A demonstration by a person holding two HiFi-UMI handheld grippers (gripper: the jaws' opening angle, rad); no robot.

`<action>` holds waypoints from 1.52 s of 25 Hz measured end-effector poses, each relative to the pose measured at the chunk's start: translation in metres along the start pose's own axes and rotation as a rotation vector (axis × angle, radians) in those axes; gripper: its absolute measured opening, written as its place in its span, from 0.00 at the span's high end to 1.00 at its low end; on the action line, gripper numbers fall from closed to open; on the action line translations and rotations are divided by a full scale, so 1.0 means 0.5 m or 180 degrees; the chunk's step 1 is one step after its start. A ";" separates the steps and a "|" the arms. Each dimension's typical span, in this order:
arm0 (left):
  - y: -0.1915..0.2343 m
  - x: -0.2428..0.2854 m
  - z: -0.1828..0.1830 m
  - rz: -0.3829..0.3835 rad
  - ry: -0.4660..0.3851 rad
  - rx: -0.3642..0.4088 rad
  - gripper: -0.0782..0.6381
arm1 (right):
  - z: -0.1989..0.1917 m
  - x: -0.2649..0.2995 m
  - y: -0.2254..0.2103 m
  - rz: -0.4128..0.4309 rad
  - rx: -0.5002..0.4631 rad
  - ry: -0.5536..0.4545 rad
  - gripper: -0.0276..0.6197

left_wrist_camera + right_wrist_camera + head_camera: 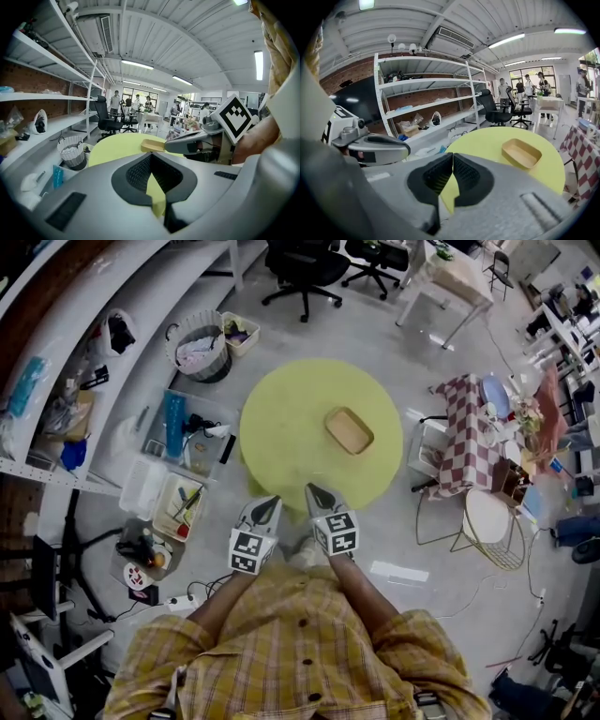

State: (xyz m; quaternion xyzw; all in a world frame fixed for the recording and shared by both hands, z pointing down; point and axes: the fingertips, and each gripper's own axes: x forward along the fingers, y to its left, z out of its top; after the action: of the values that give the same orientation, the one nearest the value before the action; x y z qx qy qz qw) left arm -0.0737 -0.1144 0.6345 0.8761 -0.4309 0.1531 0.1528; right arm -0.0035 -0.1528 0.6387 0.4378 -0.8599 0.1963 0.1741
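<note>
Left of the round yellow counter [281, 418], along the wall: white shelving [141, 306] loaded with oddments. On the floor between shelving and counter: a woven basket [199, 351] with cloth inside, and clear bins [183, 432] of small items. At the counter's near edge, left side: left claw [272, 501], clenched, ribbed pads meeting at the tips, nothing gripped; only the counter's yellow top seen through the gap below the tips. Just beside it, at the same near edge: right claw [314, 489], likewise clenched tip to tip and empty, marker cube facing up. On the counter, right of its centre and on the far side of the right claw: a shallow tan tray [349, 430], rectangular with rounded corners, lying flat, empty, apart from both claws and nearer the right one. Right of the counter, apart from it: a small stand draped in a red-and-white checked cloth [469, 427].
</note>
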 end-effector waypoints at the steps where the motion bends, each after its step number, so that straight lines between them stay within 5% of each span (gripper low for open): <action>1: 0.001 0.001 -0.001 0.0003 -0.0003 0.0001 0.89 | -0.002 0.004 -0.005 -0.0006 0.0014 0.0004 0.96; 24: 0.048 0.058 0.000 -0.0035 0.0100 0.0028 0.89 | -0.055 0.112 -0.068 -0.0098 0.0143 0.0354 0.74; 38: 0.088 0.088 0.005 -0.0089 0.0217 0.0043 0.88 | -0.103 0.189 -0.111 -0.0271 0.0184 0.0613 0.72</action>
State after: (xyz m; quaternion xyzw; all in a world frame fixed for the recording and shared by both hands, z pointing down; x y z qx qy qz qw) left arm -0.0828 -0.1722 0.6558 0.8773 -0.4122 0.1836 0.1636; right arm -0.0039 -0.2222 0.7381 0.4579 -0.8138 0.2546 0.2514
